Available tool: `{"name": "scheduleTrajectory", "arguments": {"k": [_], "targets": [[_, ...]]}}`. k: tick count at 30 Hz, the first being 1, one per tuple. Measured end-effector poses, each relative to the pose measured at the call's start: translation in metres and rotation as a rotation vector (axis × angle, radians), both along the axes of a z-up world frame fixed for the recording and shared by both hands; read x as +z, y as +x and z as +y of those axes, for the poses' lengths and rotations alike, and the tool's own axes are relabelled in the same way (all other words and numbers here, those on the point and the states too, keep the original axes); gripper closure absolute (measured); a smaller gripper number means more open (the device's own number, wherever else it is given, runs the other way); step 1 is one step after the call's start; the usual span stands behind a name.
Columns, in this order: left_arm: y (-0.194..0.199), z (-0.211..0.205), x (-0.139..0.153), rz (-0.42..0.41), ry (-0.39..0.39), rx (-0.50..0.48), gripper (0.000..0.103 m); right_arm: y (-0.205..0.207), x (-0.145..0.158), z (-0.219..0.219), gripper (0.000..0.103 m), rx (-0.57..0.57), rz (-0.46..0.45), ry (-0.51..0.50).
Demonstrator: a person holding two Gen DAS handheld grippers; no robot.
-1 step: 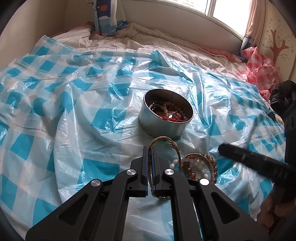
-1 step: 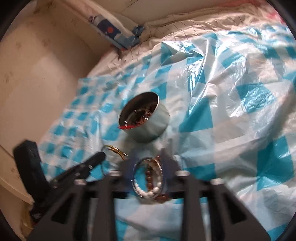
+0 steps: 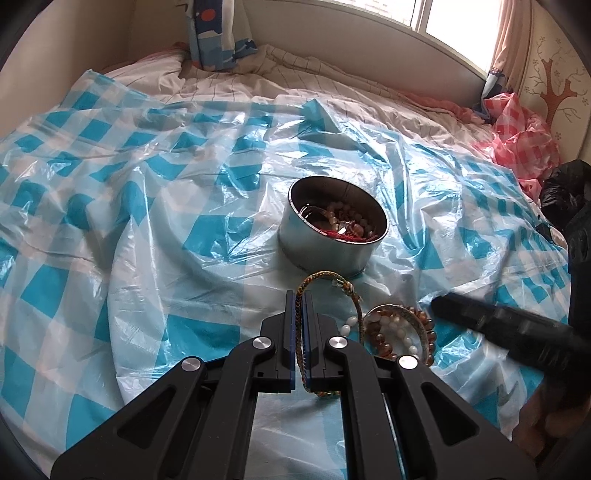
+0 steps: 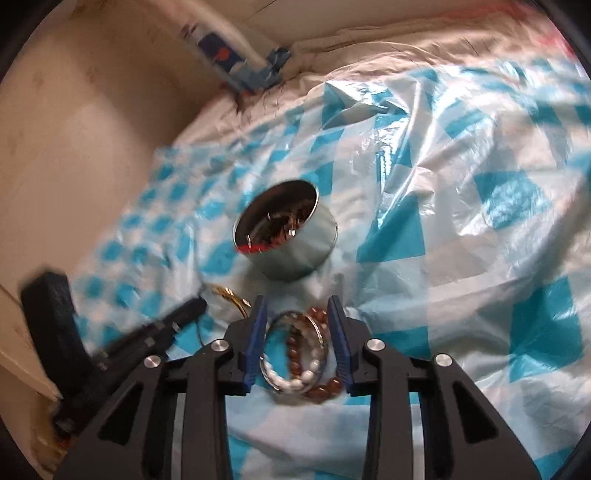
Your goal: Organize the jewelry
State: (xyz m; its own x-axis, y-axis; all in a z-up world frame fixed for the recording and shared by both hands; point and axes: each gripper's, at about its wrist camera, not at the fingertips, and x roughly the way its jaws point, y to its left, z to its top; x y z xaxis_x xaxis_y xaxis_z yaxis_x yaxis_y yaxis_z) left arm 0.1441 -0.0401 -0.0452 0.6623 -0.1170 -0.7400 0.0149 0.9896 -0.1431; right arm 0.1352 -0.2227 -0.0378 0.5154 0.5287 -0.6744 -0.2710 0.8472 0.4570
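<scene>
A round metal tin (image 3: 334, 229) with several bracelets inside sits on the blue-checked plastic sheet (image 3: 147, 229); it also shows in the right wrist view (image 4: 286, 236). My left gripper (image 3: 300, 295) is shut on a braided gold-green cord bracelet (image 3: 325, 277), just in front of the tin. My right gripper (image 4: 295, 306) is open, its fingers on either side of a silver bangle (image 4: 291, 350) lying with brown and white bead bracelets (image 4: 308, 369). That pile shows in the left wrist view (image 3: 397, 332), with the right gripper's finger (image 3: 491, 325) just right of it.
A pink checked plastic bag (image 3: 524, 136) and a black bag (image 3: 561, 192) lie at the right of the bed. A blue patterned pillow (image 3: 218, 33) leans at the headboard. The window sill runs along the back.
</scene>
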Motion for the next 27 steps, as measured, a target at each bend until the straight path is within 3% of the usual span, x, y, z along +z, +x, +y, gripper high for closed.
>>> {"name": "scheduleTrajectory", "arguments": {"k": [9,10,11,12,15,22,27], "targets": [[0.001,0.008,-0.005,0.003,-0.007,0.002,0.100,0.005,-0.026,0.033,0.068,0.047,0.029,-0.272],[0.001,0.008,-0.005,0.004,-0.007,0.002,0.100,0.006,-0.029,0.034,0.072,0.055,0.031,-0.280],[0.001,0.008,-0.005,0.003,-0.007,0.003,0.100,0.007,-0.032,0.035,0.088,0.062,0.038,-0.287],[0.001,0.008,-0.005,0.002,-0.008,0.003,0.100,0.008,-0.035,0.035,0.093,0.063,0.048,-0.290],[0.000,0.008,-0.004,-0.009,-0.011,0.000,0.100,0.005,-0.030,0.030,0.097,0.061,0.031,-0.260],[-0.003,0.006,0.006,-0.067,-0.018,-0.006,0.100,0.006,-0.011,-0.007,0.097,-0.024,0.003,0.005],[-0.006,0.005,0.019,-0.132,-0.050,-0.015,0.100,0.007,0.001,-0.017,0.097,-0.042,-0.033,0.125]]}}
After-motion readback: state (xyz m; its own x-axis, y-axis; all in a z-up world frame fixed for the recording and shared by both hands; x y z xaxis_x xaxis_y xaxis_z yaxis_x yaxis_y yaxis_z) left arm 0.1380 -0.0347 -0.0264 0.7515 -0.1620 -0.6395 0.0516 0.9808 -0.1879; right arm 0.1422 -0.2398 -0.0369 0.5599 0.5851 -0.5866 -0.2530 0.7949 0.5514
